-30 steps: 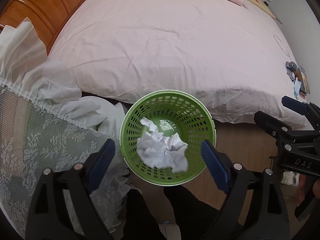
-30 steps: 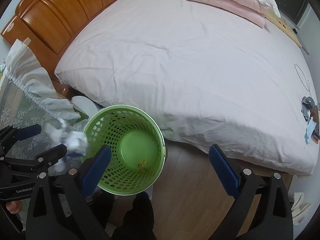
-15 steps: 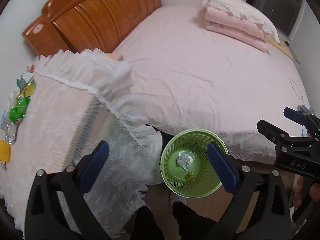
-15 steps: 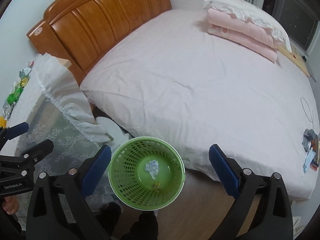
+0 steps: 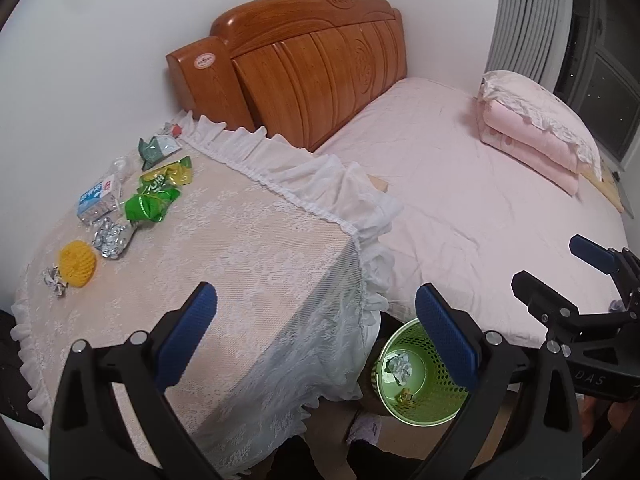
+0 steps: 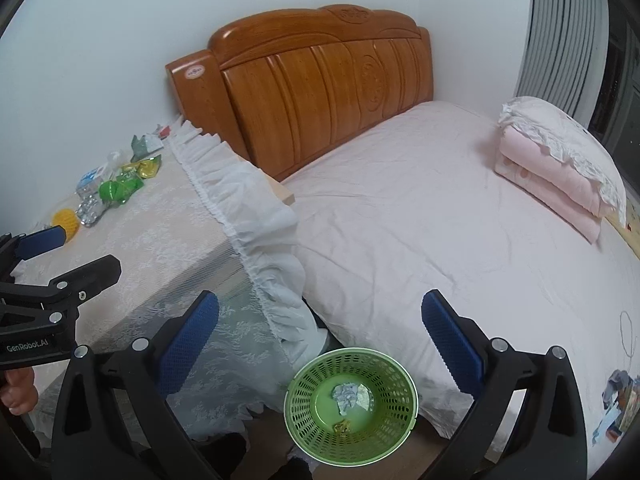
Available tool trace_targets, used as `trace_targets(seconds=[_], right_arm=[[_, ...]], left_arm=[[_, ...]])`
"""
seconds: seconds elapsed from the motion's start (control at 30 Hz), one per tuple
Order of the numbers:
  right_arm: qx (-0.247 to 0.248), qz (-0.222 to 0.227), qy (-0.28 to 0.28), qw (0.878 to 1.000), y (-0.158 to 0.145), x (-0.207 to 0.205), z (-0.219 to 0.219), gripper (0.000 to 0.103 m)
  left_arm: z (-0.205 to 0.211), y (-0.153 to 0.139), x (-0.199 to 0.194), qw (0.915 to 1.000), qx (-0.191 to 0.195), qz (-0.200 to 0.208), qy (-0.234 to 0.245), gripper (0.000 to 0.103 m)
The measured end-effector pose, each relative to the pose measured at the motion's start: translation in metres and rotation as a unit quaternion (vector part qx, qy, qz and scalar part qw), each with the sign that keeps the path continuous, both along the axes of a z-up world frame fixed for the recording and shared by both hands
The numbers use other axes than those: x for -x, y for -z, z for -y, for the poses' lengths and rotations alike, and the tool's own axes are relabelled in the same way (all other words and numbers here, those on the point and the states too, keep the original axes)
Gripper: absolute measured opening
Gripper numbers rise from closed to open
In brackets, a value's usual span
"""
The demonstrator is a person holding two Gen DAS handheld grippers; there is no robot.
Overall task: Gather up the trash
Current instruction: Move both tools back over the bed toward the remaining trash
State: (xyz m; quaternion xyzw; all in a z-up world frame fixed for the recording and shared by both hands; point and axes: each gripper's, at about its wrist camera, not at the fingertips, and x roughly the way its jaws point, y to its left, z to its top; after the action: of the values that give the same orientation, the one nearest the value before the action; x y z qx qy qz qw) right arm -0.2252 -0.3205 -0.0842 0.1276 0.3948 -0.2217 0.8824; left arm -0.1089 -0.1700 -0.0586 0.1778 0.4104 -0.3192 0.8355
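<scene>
Nearest, the left gripper stood with jaws wide and nothing between them, poised above the table's near end; the right gripper likewise gaped empty above the floor. Below, a round green perforated plastic basket sat on the wooden floor between the table's skirt and the bed, holding one crumpled white paper wad and a small yellowish scrap. Beyond, a lace-covered bedside table carried the remaining trash along its far left edge: a yellow foam fruit net, a crumpled silver foil piece, a smaller foil scrap, a green foil wrapper, a blue-and-white carton and a dark green packet. Judged light, crushable and somewhat slippery; the fruit net looked soft and springy, best pinched across its middle. Farthest, a pink-sheeted bed with an orange wooden headboard. Only the left view showed the table's litter plainly; only the right view showed the basket's full rim and small clutter on the bed's right edge.
</scene>
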Motion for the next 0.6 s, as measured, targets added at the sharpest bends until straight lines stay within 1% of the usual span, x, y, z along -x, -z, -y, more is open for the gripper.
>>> trace_targets(seconds=[0.1,0.33,0.47,0.6], right_arm=[[0.004,0.0,-0.017,1.0,-0.004,-0.012,-0.012,0.101],[-0.003,-0.002,-0.053,0.999,-0.009,-0.046,-0.04,0.101],[-0.009,0.004,-0.078,0.997,-0.014,-0.079,-0.058,0.101],[-0.019,0.006,-0.1,0.995,-0.016,-0.116,-0.078,0.101]], left_arm=[[-0.013,-0.002,-0.009,0.9998,0.008,-0.004,-0.018,0.095],[-0.046,0.0,-0.043,0.9977,0.007,-0.006,-0.068,0.095],[-0.073,0.003,-0.074,0.9942,0.002,-0.005,-0.107,0.095],[-0.108,0.012,-0.117,0.988,-0.006,-0.006,-0.154,0.095]])
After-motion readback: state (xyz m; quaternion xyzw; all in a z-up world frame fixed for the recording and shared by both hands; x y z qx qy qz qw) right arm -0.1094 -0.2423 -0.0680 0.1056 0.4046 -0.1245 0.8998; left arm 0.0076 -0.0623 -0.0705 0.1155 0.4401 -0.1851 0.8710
